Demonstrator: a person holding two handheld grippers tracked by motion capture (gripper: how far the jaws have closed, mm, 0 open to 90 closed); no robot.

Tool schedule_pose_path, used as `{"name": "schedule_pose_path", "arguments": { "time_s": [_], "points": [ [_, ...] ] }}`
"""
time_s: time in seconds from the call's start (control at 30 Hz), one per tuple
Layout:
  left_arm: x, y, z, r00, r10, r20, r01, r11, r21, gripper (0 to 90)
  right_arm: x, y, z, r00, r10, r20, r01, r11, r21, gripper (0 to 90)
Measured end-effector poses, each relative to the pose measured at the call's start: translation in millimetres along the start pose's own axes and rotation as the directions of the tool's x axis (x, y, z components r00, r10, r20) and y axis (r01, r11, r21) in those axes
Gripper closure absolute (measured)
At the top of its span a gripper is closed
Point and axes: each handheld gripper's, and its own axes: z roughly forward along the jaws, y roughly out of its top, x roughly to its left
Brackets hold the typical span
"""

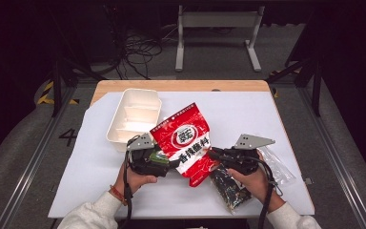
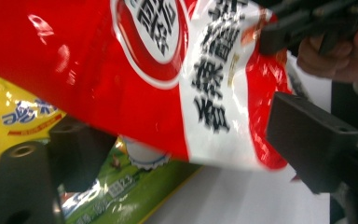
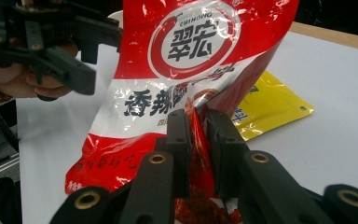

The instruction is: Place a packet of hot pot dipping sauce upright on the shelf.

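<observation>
Two grippers on one red seasoning pouch (image 1: 187,139), held up above worktop (image 1: 248,114) between my hands. My right gripper (image 3: 199,140): jaws pinching pouch's crumpled edge, seen in right gripper view. My left gripper (image 2: 177,154): jaws spread wide, pouch hanging between them, contact unclear. Yellow packet (image 3: 265,105) and green packet (image 2: 126,191) lie flat on worktop behind and under pouch. White divided tray (image 1: 133,114) just beyond, left.
</observation>
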Motion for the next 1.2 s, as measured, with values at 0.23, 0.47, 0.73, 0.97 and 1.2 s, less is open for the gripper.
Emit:
{"name": "schedule_pose_path", "arguments": {
  "time_s": [0.23,0.47,0.73,0.97,1.2],
  "points": [
    [-8.8,4.5,10.3,0.9973,0.068,0.026,-0.068,0.9976,-0.015,51.5,11.3,-3.9,11.4,0.9988,-0.005,-0.049,0.005,1.0,0.012,79.0],
    [-5.9,7.3,3.5,0.9935,0.107,-0.039,-0.109,0.993,-0.044,88.4,17.8,-2.5,13.8,0.9993,-0.022,-0.029,0.022,1.0,-0.005,78.7],
    [-4.3,13.6,-4.6,0.9892,0.133,-0.062,-0.137,0.9881,-0.07,89.9,23.8,-5.1,24.6,0.9995,-0.015,-0.027,0.016,1.0,0.007,76.6],
    [-5.0,12.0,-2.5,0.9907,0.13,-0.039,-0.134,0.9857,-0.102,73.3,26.1,-4.8,24.6,0.9997,-0.005,-0.023,0.005,1.0,-0.023,79.8],
    [1.6,1.2,5.5,0.9987,0.05,-0.012,-0.05,0.9965,-0.067,46.5,24.9,-5.0,16.6,0.9993,0.0,0.038,0.003,0.996,-0.091,81.7]
  ]
}}
